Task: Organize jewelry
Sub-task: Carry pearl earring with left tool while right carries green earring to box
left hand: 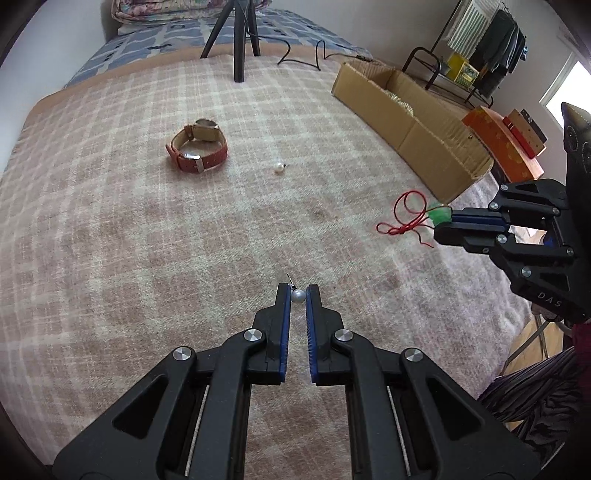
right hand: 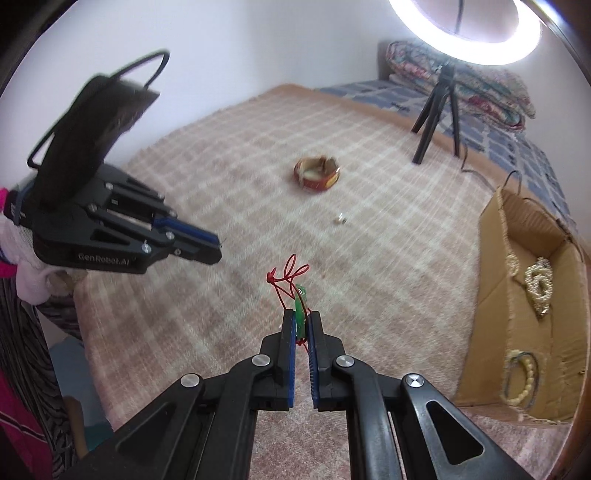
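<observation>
My left gripper (left hand: 298, 295) is shut on a small grey pearl earring (left hand: 298, 295), held just above the checked blanket (left hand: 147, 258). My right gripper (right hand: 302, 325) is shut on a green pendant (right hand: 300, 314) whose red cord (right hand: 286, 277) dangles off the bed; the left wrist view shows the same pendant (left hand: 439, 216) and cord (left hand: 404, 218) at its right side. A second pearl earring (left hand: 279, 167) lies loose on the blanket. A red-strapped watch (left hand: 197, 147) lies farther back, left of it.
An open cardboard box (right hand: 495, 280) sits along the bed's right edge with pearl bracelets (right hand: 537, 282) inside. A black tripod (left hand: 236, 40) with a ring light (right hand: 465, 33) stands at the far end, a cable beside it. Folded quilts (right hand: 461, 77) lie behind.
</observation>
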The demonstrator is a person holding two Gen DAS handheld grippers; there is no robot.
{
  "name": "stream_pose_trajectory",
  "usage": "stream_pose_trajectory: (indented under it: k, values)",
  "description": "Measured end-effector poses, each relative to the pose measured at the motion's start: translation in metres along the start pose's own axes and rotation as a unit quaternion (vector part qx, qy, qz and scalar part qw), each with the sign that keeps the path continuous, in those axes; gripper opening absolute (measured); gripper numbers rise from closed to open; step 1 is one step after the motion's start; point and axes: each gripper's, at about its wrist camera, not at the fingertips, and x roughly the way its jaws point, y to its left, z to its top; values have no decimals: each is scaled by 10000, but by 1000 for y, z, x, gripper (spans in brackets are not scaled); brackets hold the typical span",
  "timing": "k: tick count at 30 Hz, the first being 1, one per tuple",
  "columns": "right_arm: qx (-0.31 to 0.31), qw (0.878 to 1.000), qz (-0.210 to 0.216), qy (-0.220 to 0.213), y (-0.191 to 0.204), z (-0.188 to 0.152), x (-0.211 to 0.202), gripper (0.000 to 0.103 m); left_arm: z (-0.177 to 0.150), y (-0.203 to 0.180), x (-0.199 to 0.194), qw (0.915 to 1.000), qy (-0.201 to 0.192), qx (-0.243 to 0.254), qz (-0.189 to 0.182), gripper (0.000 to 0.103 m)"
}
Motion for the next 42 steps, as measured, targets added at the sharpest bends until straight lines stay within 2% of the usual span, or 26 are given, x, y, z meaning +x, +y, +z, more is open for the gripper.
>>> stream_pose_trajectory:
  k: [9,18,30,42]
  values:
    - [437,9969,-420,-499,-27,4,-44,3,20,-13,-20,9991,-314,-94,-284,6]
    - [1021,9877,-925,-744,-71,-9,-78,3,46,-40,-25,9972,-553,-13,-512,6]
    - [1783,9699,-1472,-758,-129,-40,-101,3,90,-77,-23,9932,-880,25,-768,6]
    - [2272,9559,-1755,-618,-170,-60,-101,3,138,-117,8,9910,-995,270,-858,6]
